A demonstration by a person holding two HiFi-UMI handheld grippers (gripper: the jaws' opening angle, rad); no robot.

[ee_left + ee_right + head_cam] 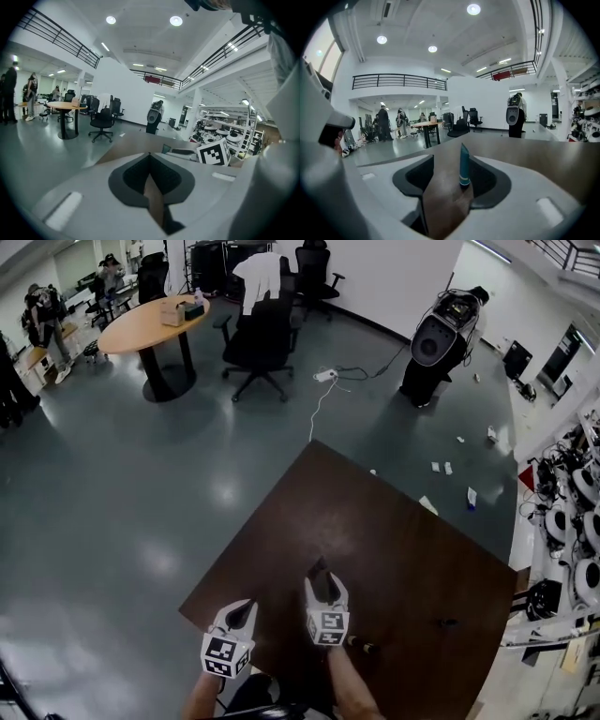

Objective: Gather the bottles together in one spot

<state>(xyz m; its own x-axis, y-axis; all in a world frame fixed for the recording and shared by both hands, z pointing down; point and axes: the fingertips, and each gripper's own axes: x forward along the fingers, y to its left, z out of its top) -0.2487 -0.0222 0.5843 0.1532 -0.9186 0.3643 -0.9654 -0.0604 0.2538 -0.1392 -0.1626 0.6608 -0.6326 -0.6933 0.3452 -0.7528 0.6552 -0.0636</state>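
1. The right tool [454, 160] has its jaws apart. A slim teal bottle [464, 164] stands upright on the counter [525, 154] between them, nearer the right-hand jaw; contact with that jaw cannot be told.
2. The left tool [149, 155] has its jaws together at the tips, with nothing between them.
3. In the head view the tools sit side by side over the counter's near edge, the left one just left of the right.
4. A small dark thing [448, 622] lies on the counter, well off to the right tool's right.
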